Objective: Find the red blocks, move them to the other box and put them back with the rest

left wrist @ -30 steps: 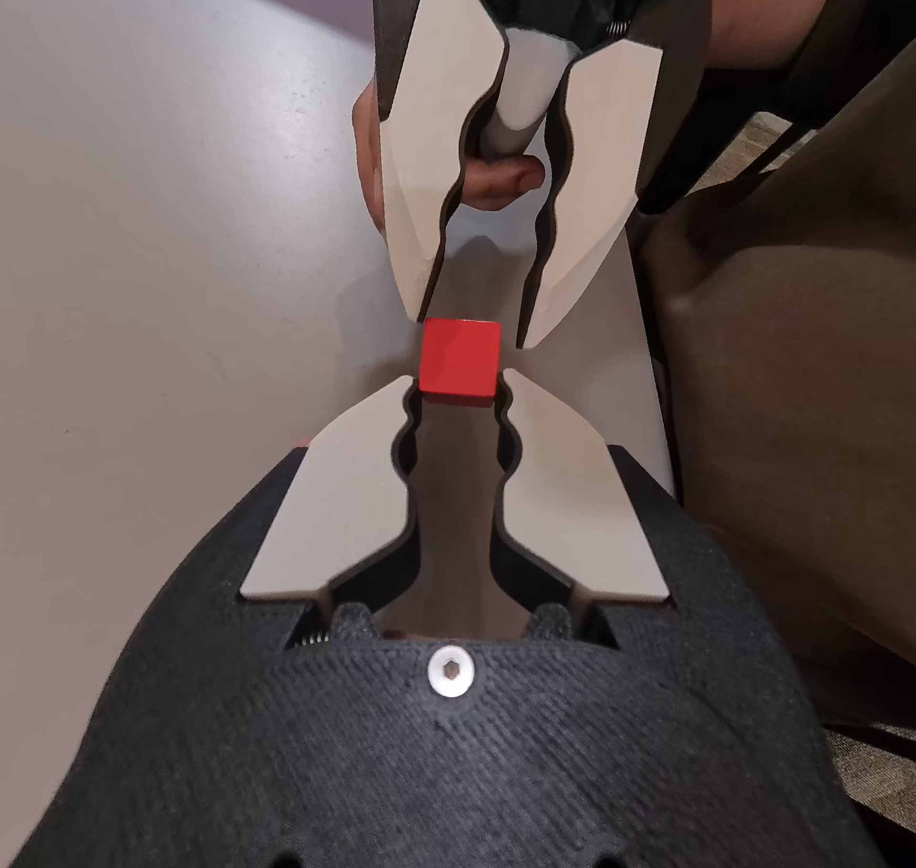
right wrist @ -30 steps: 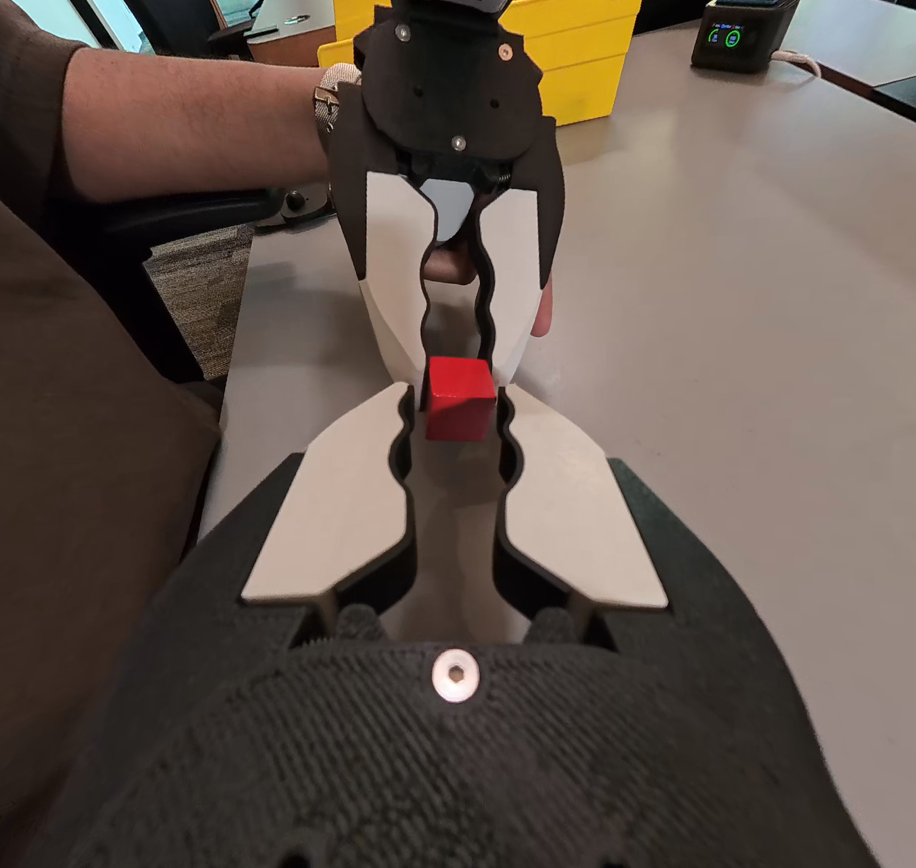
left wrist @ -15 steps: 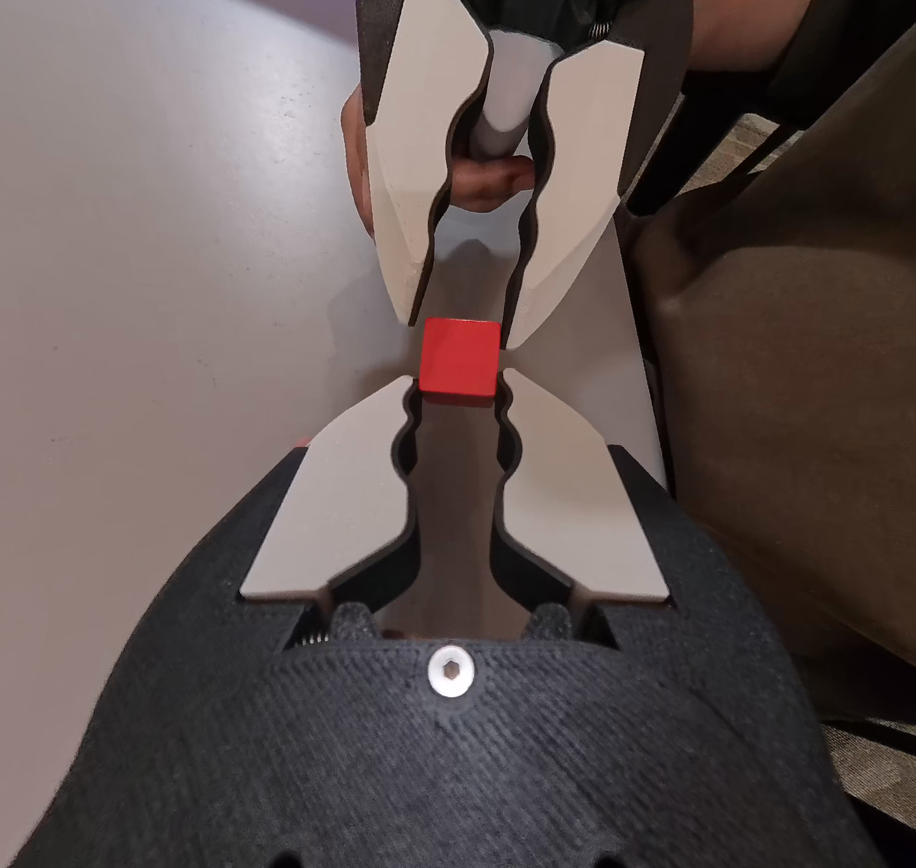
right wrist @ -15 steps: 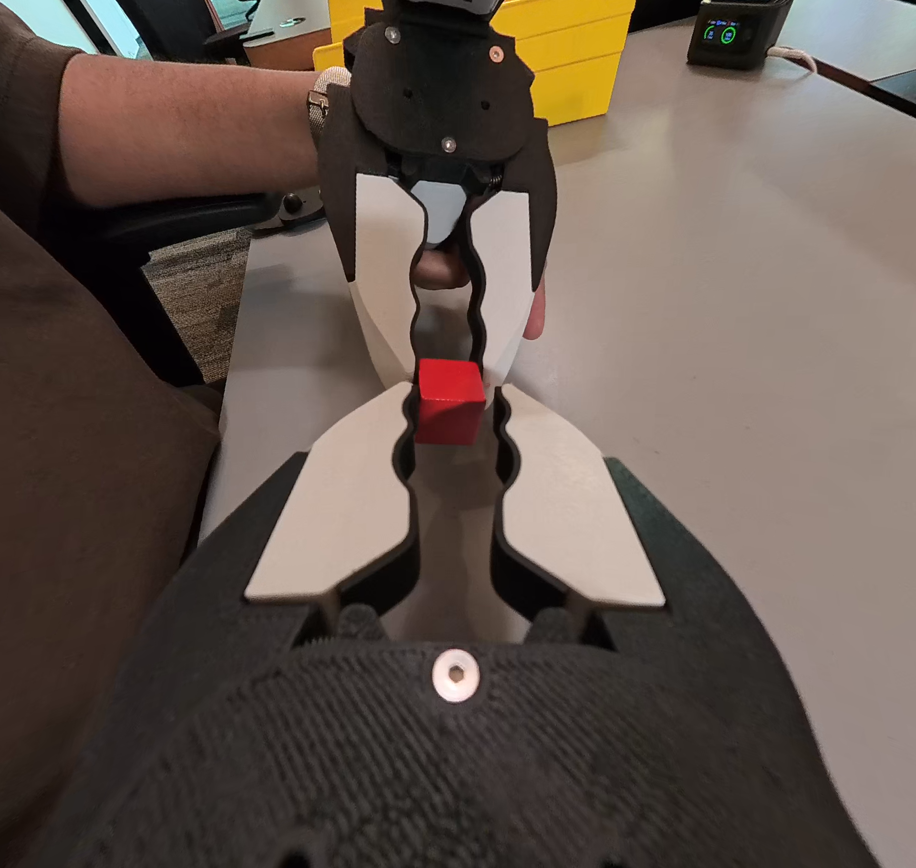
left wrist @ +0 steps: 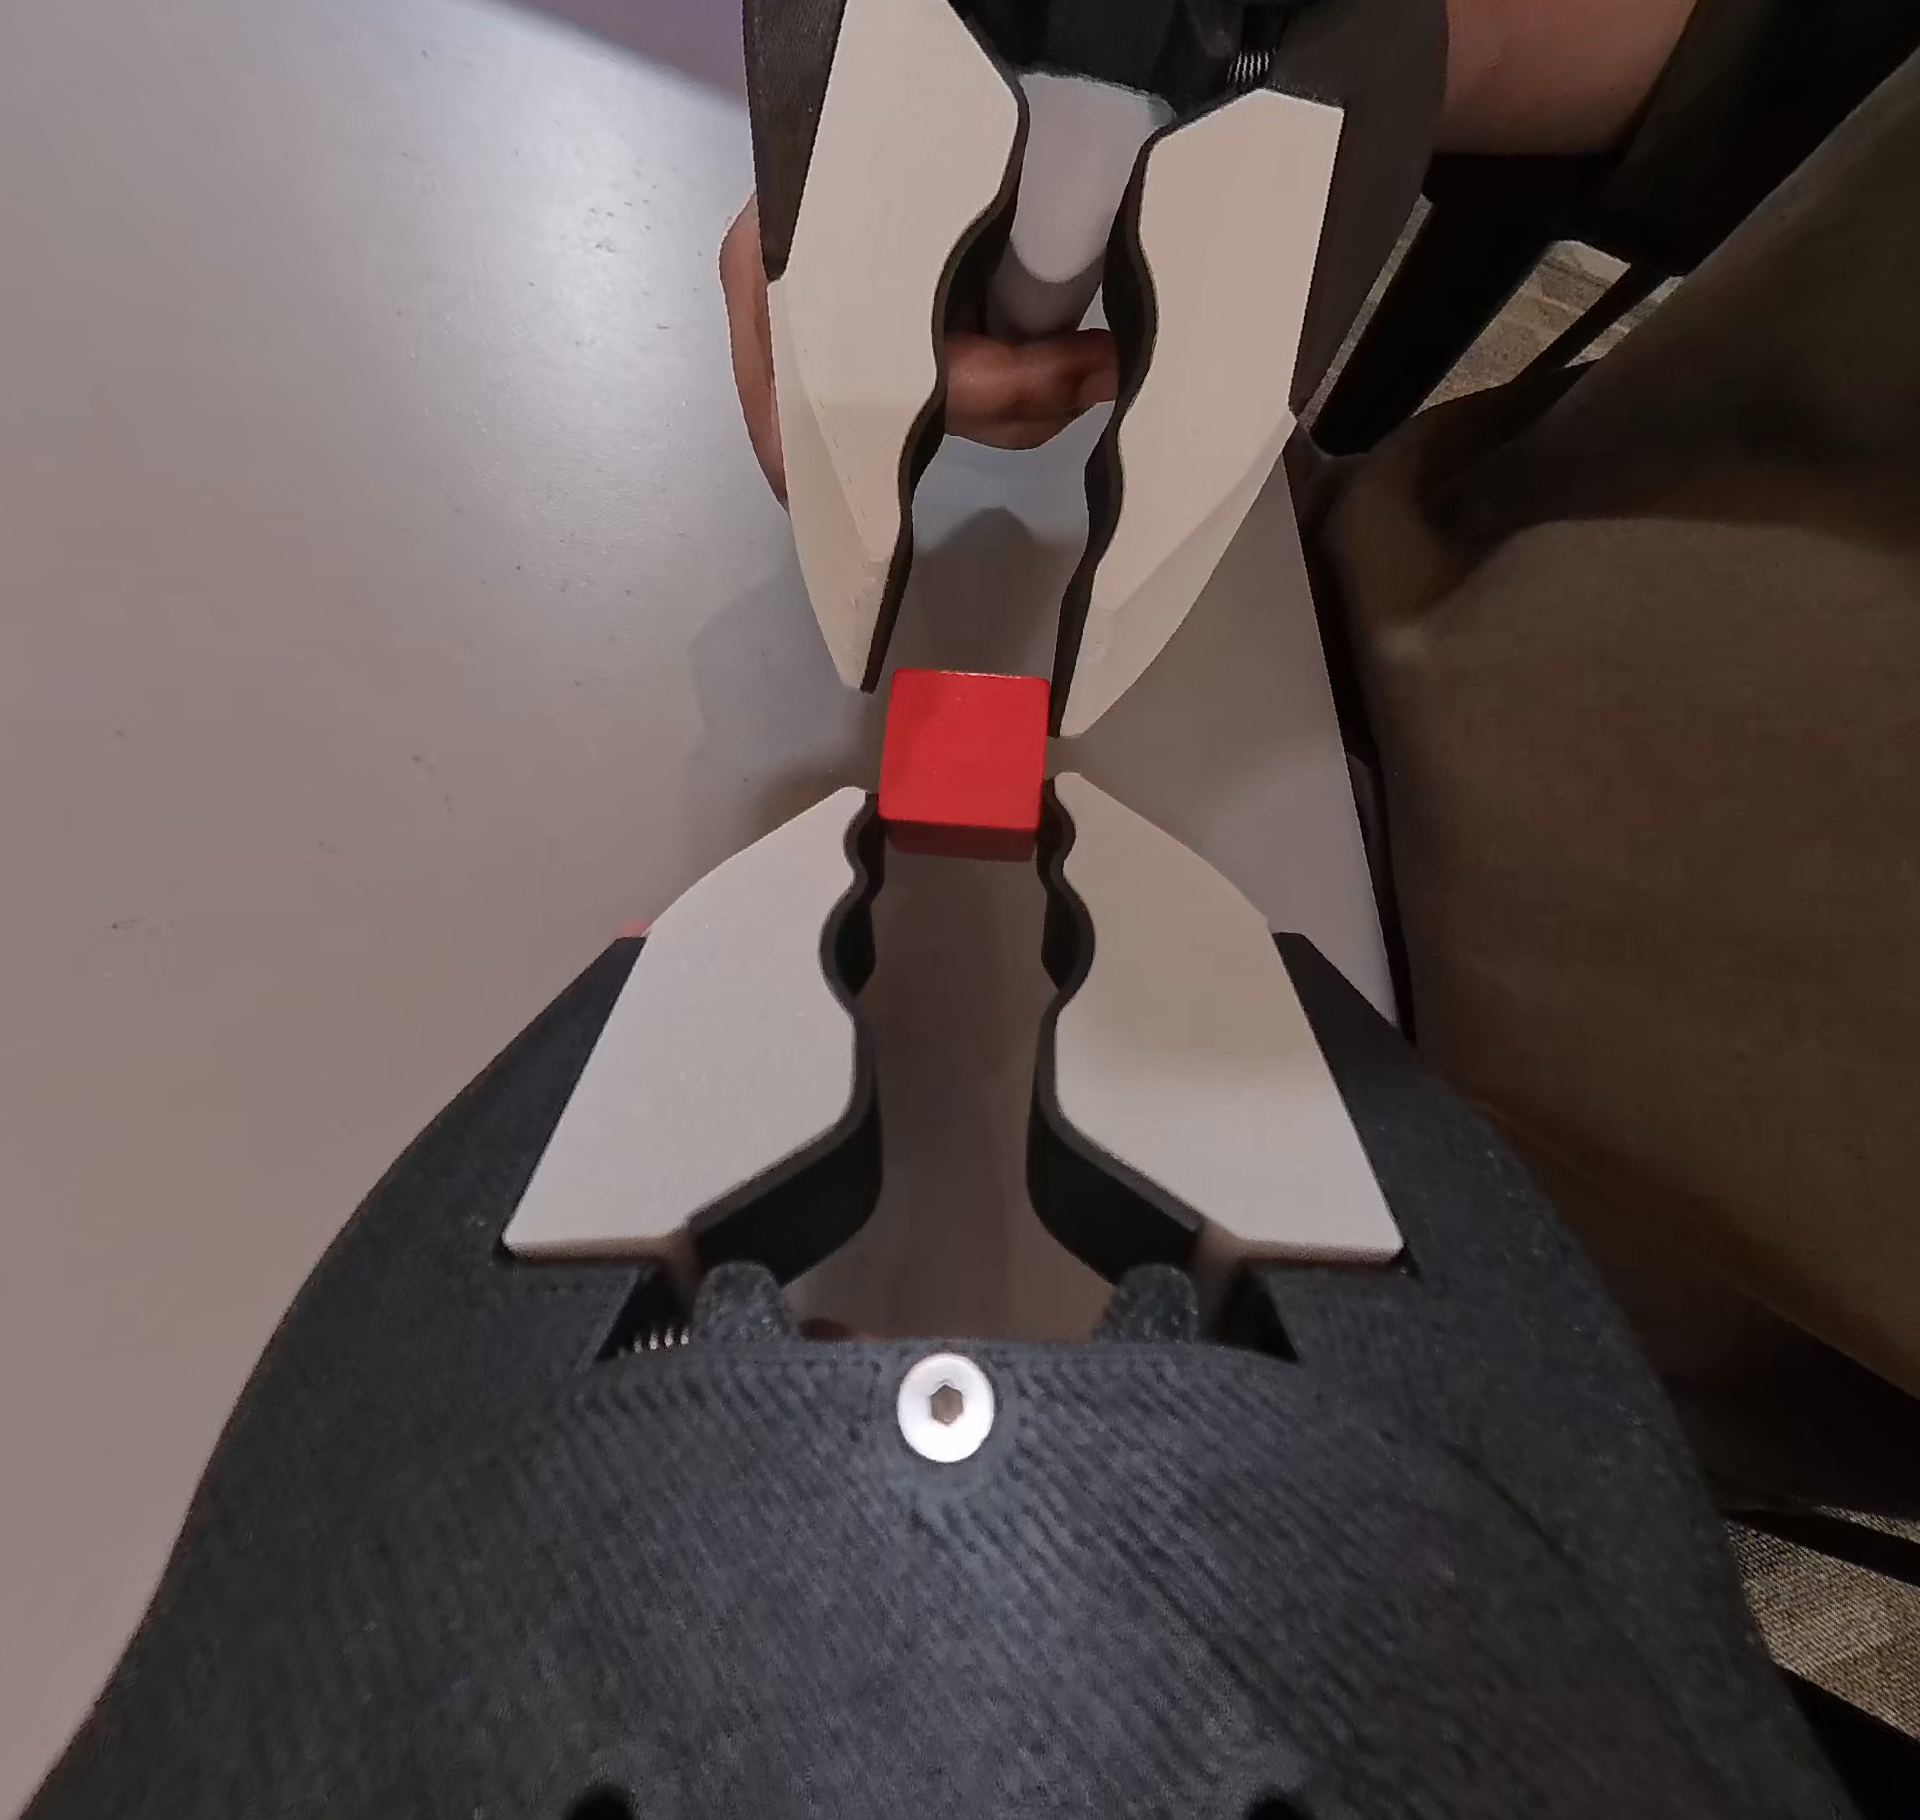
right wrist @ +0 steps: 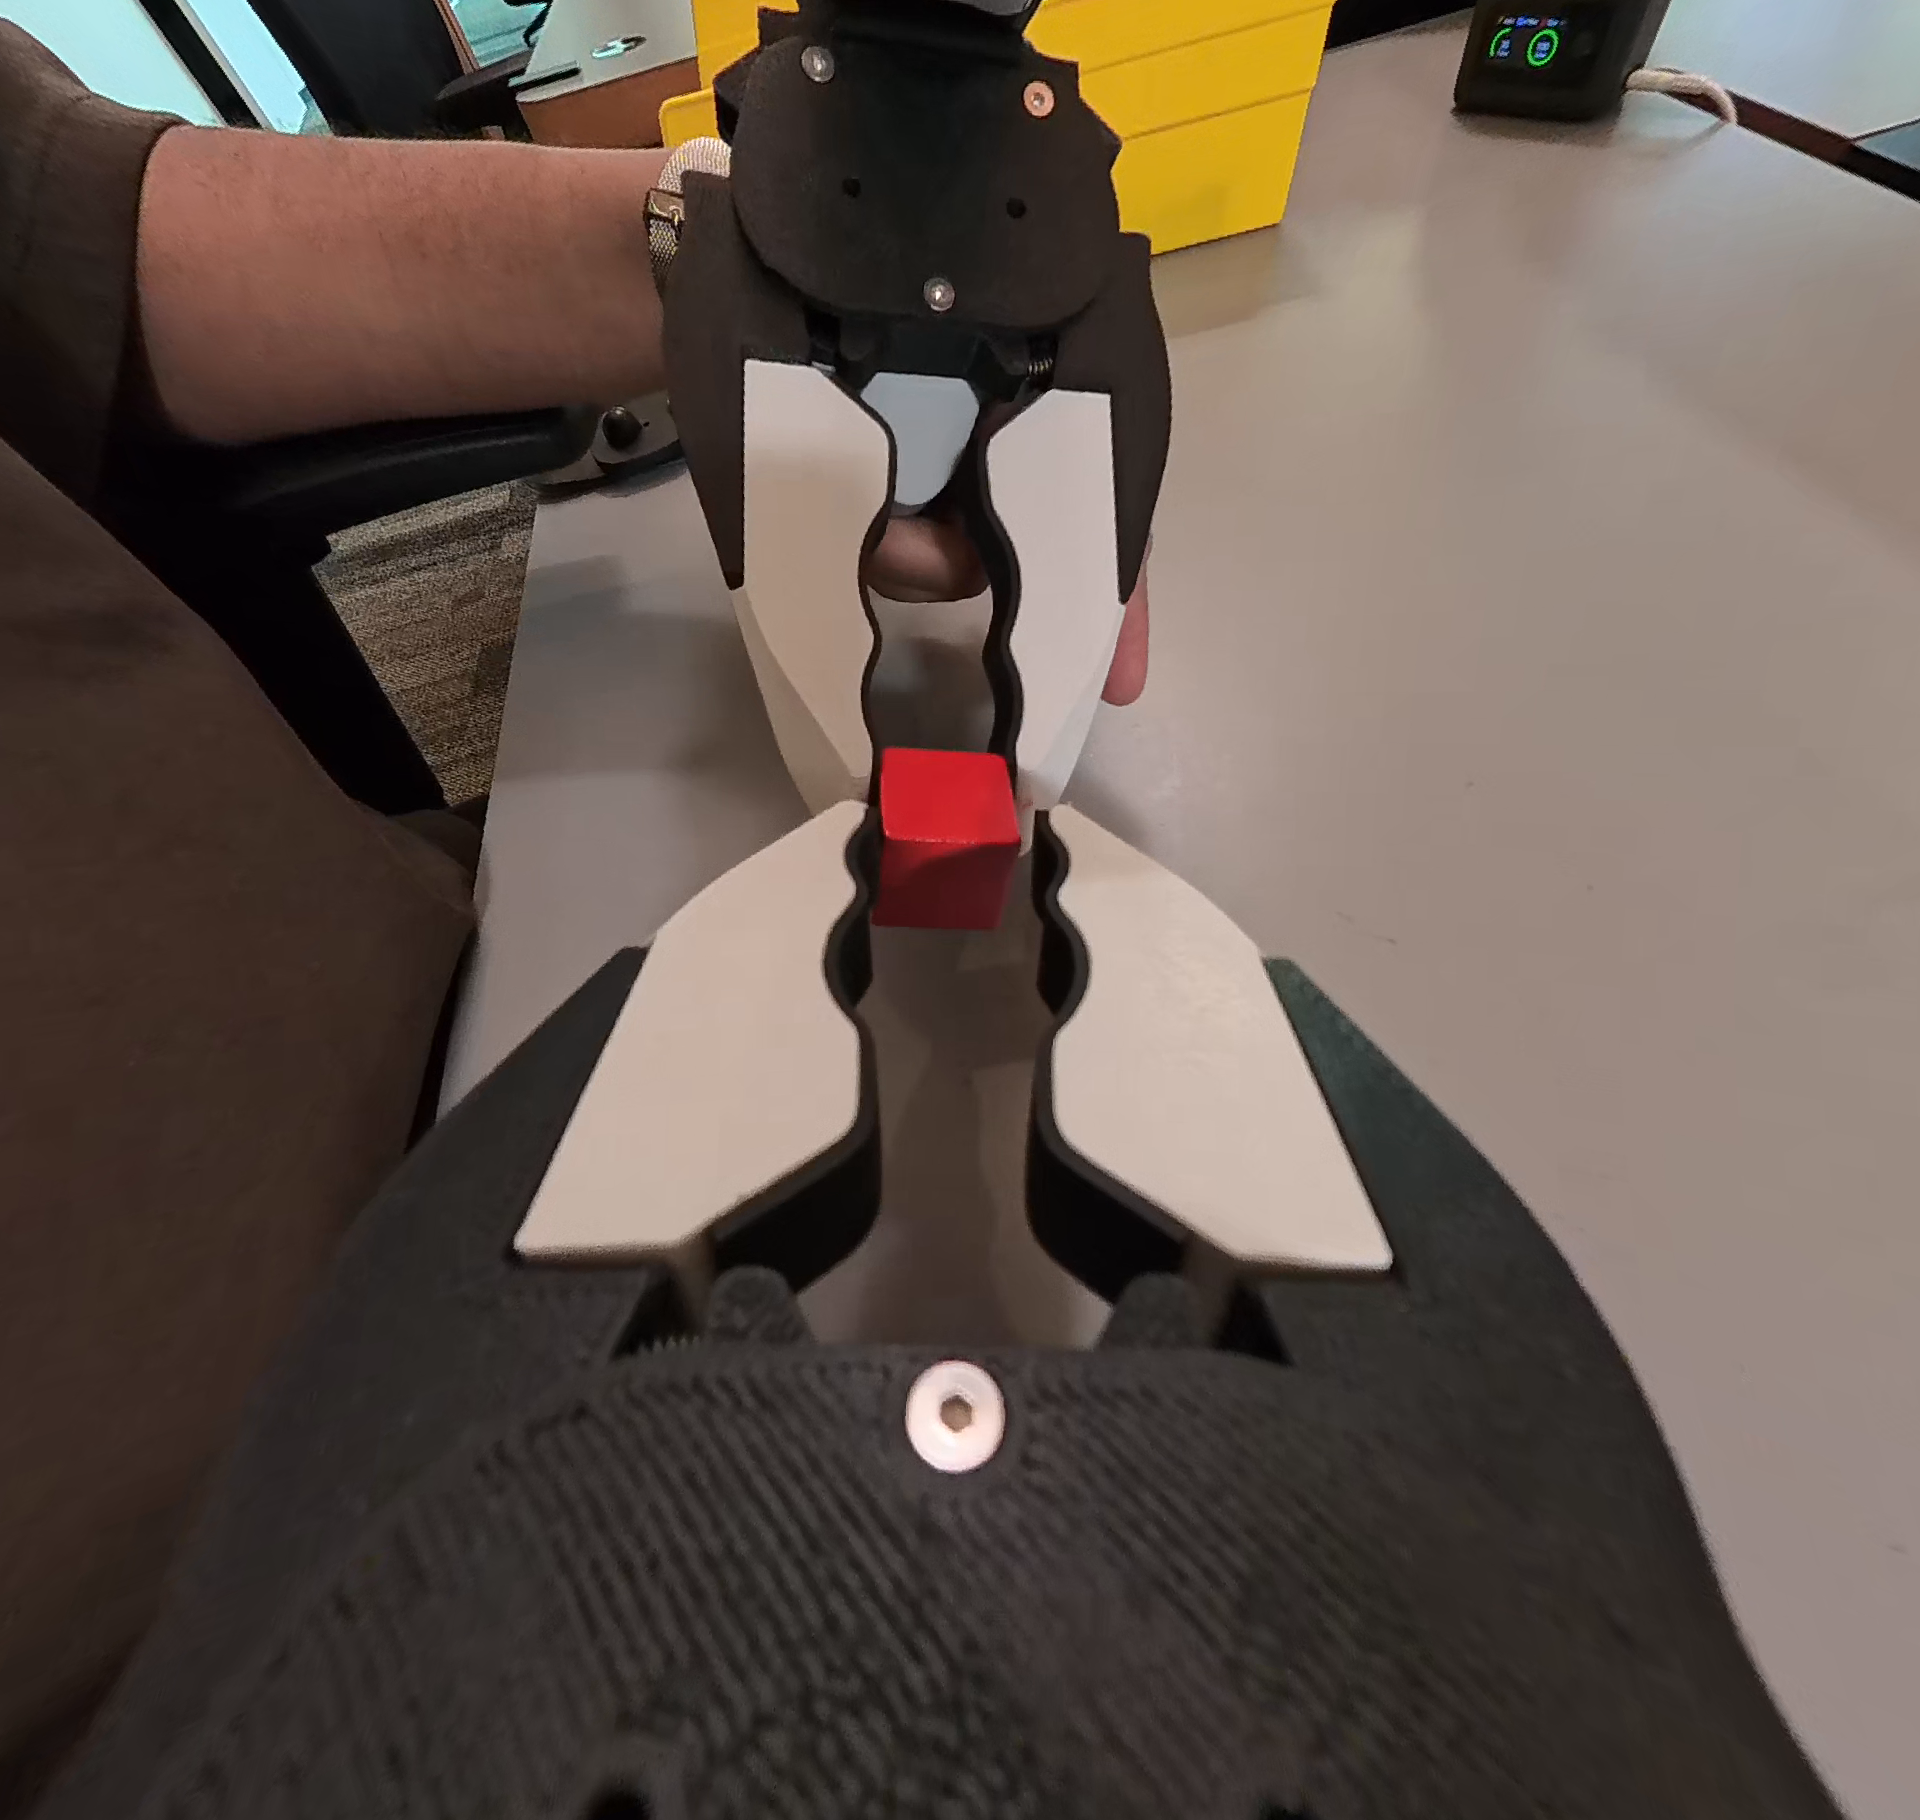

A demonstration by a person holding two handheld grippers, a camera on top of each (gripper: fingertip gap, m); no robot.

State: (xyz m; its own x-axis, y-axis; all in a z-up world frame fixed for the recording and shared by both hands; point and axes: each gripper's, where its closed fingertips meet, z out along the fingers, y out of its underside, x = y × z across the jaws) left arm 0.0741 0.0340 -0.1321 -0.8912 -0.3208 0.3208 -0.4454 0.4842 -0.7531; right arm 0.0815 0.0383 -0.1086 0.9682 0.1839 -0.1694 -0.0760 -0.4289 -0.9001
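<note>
A red block is held above the grey table, pinched between the tips of my left gripper, which is shut on it. My right gripper faces it from the opposite side, and its tips straddle the block's far edge. In the right wrist view the red block sits between the tips of my right gripper. It touches the left finger, and a thin gap shows at the right finger. The left gripper reaches in from beyond the block.
Stacked yellow bins stand at the back of the table. A small black device with a lit screen is at the back right. The person's forearm and lap lie left, past the table edge. The grippers are tip to tip, or close to it.
The right gripper has moved closer, so its tips now straddle the red block. The left gripper still holds the block.
</note>
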